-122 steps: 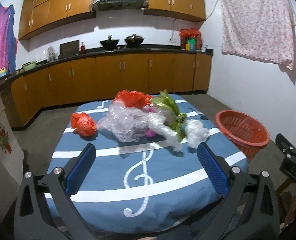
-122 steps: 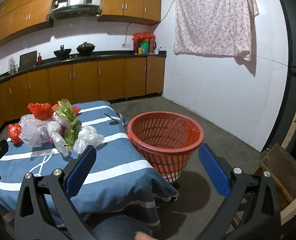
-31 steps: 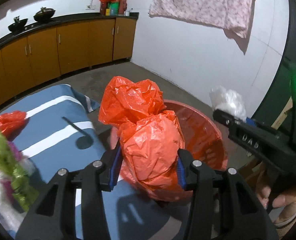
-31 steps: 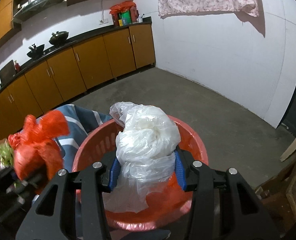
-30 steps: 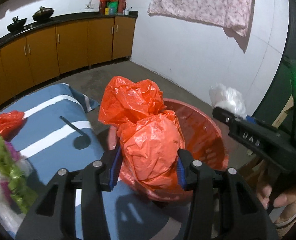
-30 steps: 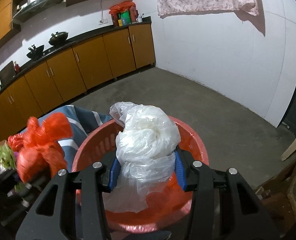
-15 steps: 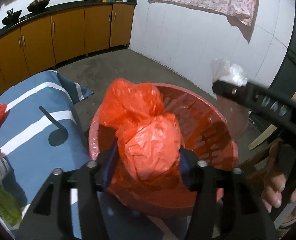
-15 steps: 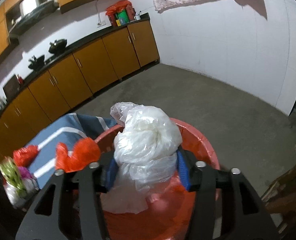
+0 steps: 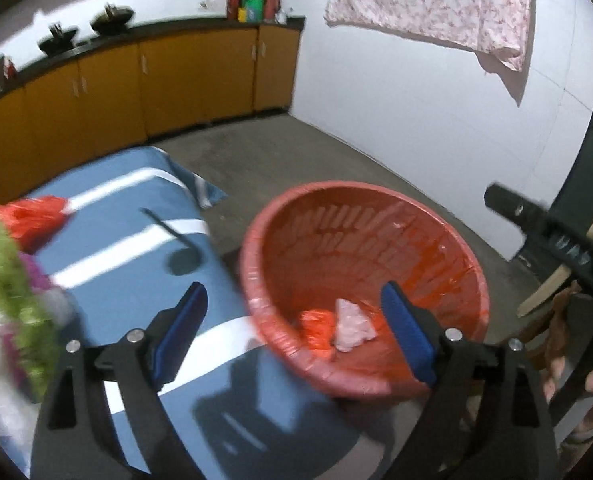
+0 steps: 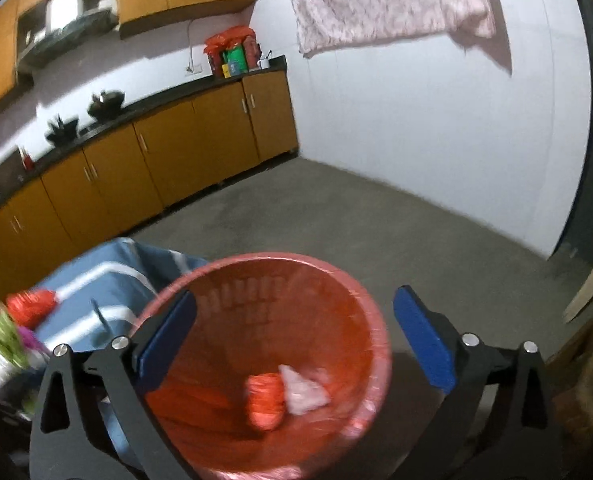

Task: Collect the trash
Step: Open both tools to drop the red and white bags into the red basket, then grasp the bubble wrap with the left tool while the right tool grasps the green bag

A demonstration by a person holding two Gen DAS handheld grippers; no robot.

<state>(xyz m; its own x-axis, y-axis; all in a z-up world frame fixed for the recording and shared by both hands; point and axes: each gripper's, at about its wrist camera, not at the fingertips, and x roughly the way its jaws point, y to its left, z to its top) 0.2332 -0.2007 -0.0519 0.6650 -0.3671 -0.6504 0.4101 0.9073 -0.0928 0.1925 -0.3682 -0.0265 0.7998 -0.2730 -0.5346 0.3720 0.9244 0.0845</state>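
Note:
A red plastic basket [image 9: 360, 216] stands on the floor beside the table; it also shows in the right wrist view [image 10: 348, 292]. In it lie an orange bag [image 9: 316, 328] [image 10: 265, 400] and a white plastic bag [image 9: 352, 326] [image 10: 302, 392]. My left gripper [image 9: 294, 326] is open and empty above the basket's near rim. My right gripper [image 10: 294, 334] is open and empty over the basket. More trash stays on the table: an orange bag [image 9: 32, 216] and green and clear plastic [image 9: 4, 280].
The table has a blue cloth with white stripes [image 9: 128, 264] left of the basket. Orange kitchen cabinets [image 10: 168, 160] run along the back wall. A pink cloth [image 10: 380, 0] hangs on the white wall. Bare concrete floor [image 10: 376, 232] lies beyond the basket.
Both grippers have opened. The orange bag left the left gripper and the white bag left the right gripper; both now lie in the basket.

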